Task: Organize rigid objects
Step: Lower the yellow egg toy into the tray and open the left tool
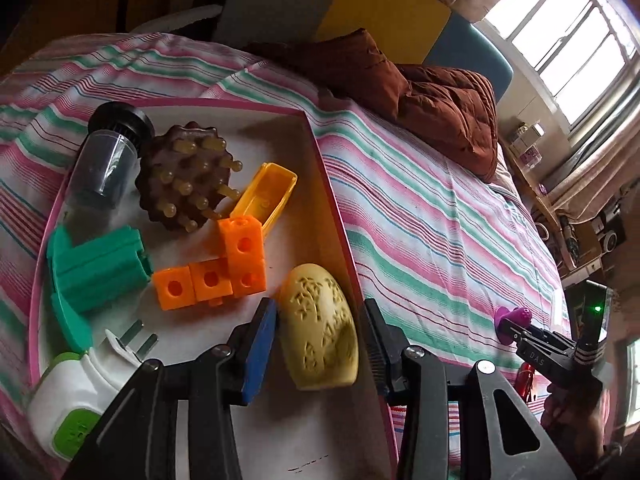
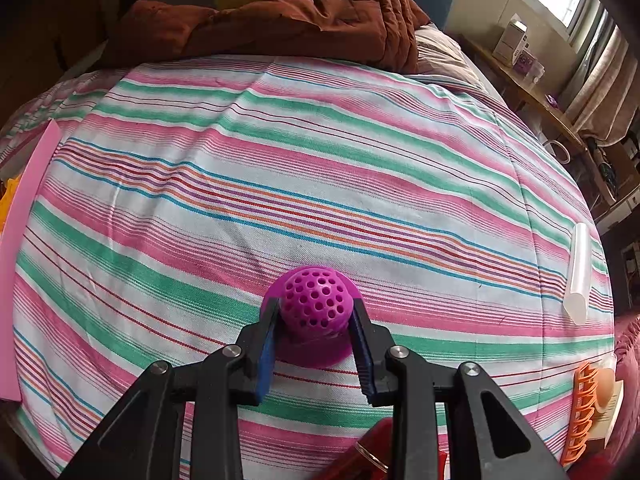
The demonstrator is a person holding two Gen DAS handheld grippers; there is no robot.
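A pink-rimmed tray (image 1: 336, 200) on the striped bed holds a yellow carved oval piece (image 1: 320, 332), orange linked cubes (image 1: 224, 268), a green block (image 1: 96, 268), a brown spiky massager (image 1: 188, 176), a yellow open box (image 1: 268, 192), a clear vial with a black cap (image 1: 108, 156) and a white-green plug device (image 1: 76, 400). My left gripper (image 1: 320, 344) is open, its fingers on either side of the yellow oval piece. My right gripper (image 2: 314, 320) is shut on a purple perforated dome strainer (image 2: 314, 300) that rests on the bedsheet; it also shows in the left wrist view (image 1: 516, 320).
A brown quilt (image 2: 288, 12) lies at the head of the bed. A clear plastic tube (image 2: 580, 272) lies at the right bed edge. An orange rack (image 2: 580, 412) and a red object (image 2: 376, 452) lie near the front right. The tray's pink edge (image 2: 24, 216) is at left.
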